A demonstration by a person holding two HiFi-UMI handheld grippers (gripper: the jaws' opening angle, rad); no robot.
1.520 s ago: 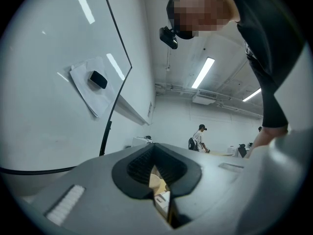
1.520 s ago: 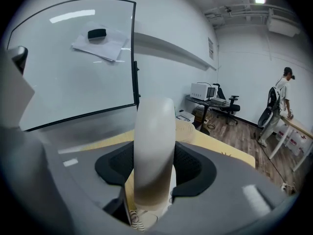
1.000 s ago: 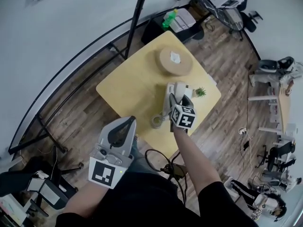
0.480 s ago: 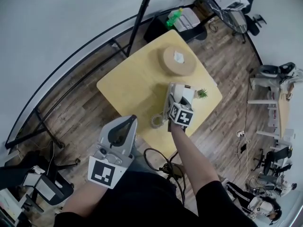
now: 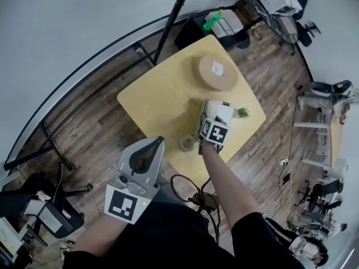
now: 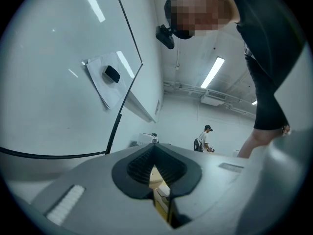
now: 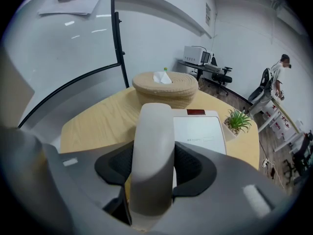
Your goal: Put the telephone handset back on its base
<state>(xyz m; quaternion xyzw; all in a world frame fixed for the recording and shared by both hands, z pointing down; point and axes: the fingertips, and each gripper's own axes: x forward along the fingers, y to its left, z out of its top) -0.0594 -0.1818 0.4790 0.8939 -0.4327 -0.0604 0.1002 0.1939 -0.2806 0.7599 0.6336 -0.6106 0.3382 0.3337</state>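
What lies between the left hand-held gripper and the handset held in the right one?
In the head view, a coiled cord at the near edge of the yellow table lies between the left hand-held gripper and the handset.

Yellow wooden table (image 5: 151, 105) on wood-plank floor (image 5: 84, 133), 1 round woven basket (image 5: 216, 74) near its far corner, 1 small potted plant (image 5: 243, 112) at its right edge, green bottle (image 5: 213, 21) beyond.

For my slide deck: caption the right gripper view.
Right hand-held gripper clamps the white handset close by its base on the yellow table.
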